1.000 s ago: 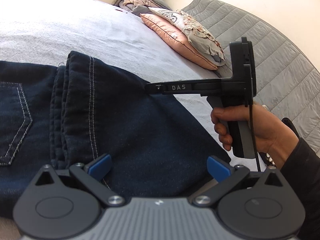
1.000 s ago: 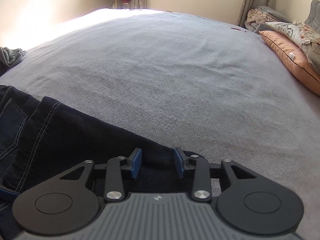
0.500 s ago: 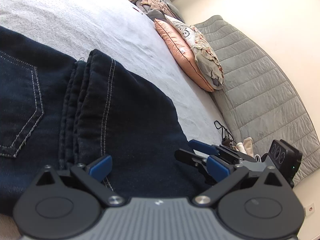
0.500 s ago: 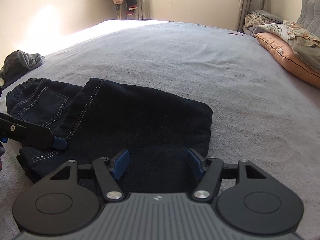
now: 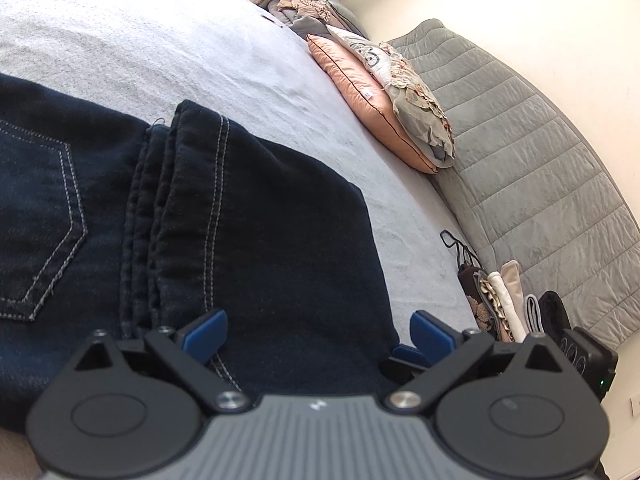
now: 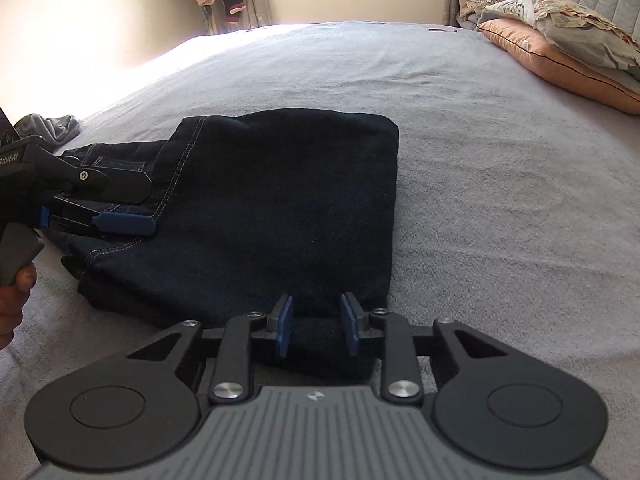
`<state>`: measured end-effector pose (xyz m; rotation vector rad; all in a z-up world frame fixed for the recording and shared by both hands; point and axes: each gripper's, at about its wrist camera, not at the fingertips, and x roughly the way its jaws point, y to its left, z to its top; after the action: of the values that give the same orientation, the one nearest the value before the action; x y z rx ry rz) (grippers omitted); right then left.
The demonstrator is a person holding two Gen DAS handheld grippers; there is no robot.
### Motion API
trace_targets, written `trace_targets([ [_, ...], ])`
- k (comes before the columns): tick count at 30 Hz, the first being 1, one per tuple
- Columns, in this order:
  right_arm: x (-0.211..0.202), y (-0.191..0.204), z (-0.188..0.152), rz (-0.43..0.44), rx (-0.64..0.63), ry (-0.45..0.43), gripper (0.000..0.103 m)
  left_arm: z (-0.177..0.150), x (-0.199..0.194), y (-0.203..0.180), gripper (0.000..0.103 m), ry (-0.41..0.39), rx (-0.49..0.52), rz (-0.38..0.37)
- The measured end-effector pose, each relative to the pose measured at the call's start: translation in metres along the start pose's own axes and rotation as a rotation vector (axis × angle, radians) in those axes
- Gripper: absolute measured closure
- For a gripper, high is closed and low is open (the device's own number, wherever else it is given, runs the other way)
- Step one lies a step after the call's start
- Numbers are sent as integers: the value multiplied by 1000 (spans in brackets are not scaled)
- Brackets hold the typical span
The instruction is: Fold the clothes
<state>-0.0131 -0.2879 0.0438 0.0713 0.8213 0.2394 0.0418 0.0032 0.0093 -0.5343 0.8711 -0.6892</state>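
Dark denim jeans (image 6: 260, 208) lie folded into a thick rectangle on the grey bed (image 6: 500, 208), with the fold edge toward the right and the waist and back pocket toward the left.

The right claw (image 6: 316, 326) sits at the near edge of the jeans; its blue pads are narrowing, with denim seen between them, not yet pressed.

The left claw (image 5: 318, 336) stands wide apart over the stitched hem side of the jeans, gripping nothing. In the right wrist view it reaches in from the left, its blue fingertip (image 6: 124, 224) just over the seam, with a hand (image 6: 14, 296) on the handle.

A pink pillow (image 6: 560, 60) with patterned pillows on it lies at the far right of the bed, against a grey quilted headboard (image 5: 540, 168). A small stack of folded clothes (image 5: 504, 300) sits at the near right edge. A crumpled grey garment (image 6: 52, 128) lies at the far left
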Motion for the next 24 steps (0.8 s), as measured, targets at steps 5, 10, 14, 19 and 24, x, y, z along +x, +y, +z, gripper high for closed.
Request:
trace_targets([
  [5, -1, 5, -4, -21, -15, -4, 75, 2, -8, -14, 4, -33, 58, 36],
  [10, -3, 4, -8, -29, -17, -22, 75, 4, -7, -9, 3, -46, 32, 43],
  [14, -5, 5, -9, -35, -22, -30, 75, 2, -1, -5, 12, -44, 33, 83],
  [19, -16, 13, -16, -65, -47, -56, 75, 3, -3, -9, 28, -39, 57, 150],
  [24, -17, 15, -17, -77, -56, -51, 75, 1, -1, -19, 59, -23, 168, 257],
])
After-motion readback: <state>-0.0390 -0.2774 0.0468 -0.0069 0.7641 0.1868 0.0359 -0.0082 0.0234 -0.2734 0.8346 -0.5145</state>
